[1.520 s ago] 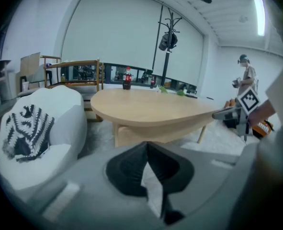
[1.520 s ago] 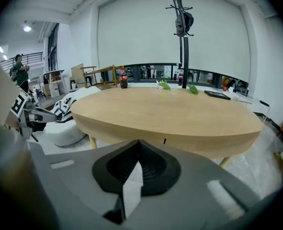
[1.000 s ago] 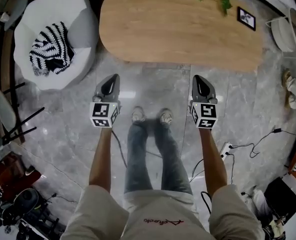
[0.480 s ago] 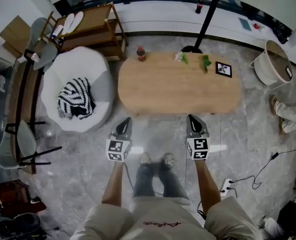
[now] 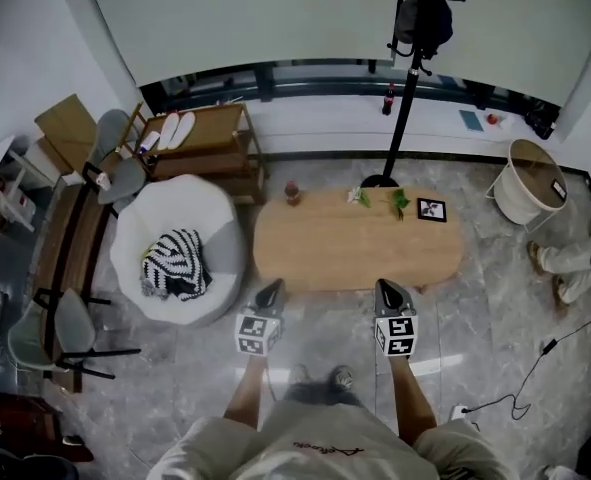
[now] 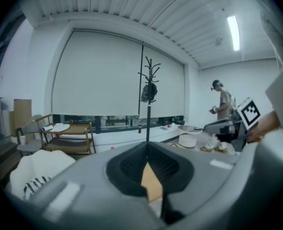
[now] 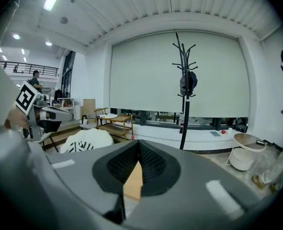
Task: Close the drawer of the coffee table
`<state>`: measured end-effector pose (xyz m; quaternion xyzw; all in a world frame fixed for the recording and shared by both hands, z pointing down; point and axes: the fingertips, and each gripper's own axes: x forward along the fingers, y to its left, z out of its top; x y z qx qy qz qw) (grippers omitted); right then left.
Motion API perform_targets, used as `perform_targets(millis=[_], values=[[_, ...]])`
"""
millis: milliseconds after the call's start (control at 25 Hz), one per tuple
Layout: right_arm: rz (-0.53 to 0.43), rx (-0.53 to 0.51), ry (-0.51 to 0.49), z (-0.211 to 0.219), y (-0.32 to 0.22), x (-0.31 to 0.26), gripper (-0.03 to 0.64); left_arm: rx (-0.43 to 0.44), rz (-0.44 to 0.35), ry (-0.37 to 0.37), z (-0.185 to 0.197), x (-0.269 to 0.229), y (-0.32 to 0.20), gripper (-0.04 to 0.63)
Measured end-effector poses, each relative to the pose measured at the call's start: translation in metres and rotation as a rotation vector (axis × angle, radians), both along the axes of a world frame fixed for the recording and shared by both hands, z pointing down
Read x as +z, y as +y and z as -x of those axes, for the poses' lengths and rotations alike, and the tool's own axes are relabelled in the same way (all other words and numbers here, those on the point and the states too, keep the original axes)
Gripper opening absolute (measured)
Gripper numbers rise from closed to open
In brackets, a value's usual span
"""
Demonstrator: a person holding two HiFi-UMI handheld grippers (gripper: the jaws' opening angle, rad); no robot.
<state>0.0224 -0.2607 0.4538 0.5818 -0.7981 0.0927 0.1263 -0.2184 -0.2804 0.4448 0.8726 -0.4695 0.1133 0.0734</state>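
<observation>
Pressed tight together, gripping nothing: jaws of left gripper (image 5: 271, 288) and right gripper (image 5: 389, 288), at six o'clock from coffee table (image 5: 355, 253). Lifted far higher than a second ago.

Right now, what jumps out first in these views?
The long oval wooden coffee table sits at centre, with the left claw and right claw both shut and empty in front of its near edge. To its left is a white beanbag chair carrying a black-and-white striped cloth. Behind the table, a tall black coat stand rises against the pale blind.
</observation>
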Motion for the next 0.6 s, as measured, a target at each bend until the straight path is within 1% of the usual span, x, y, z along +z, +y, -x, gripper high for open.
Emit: perform_targets(millis=[160,280,480,600], values=[[-0.023,0.011,-0.017,0.0,0.011,-0.027,0.005,0.004,-0.03,-0.018,0.01,-0.028,0.0,0.002],[-0.045,0.003,-0.023,0.001,0.014,-0.047,0.005,-0.015,-0.057,-0.03,0.023,-0.056,-0.003,0.002],[-0.079,0.005,-0.008,-0.003,0.008,-0.073,0.005,-0.049,-0.091,-0.02,0.033,-0.088,-0.007,0.002],[-0.093,0.012,-0.011,0.0,-0.001,-0.081,0.005,-0.065,-0.108,-0.011,0.04,-0.097,-0.009,0.002]])
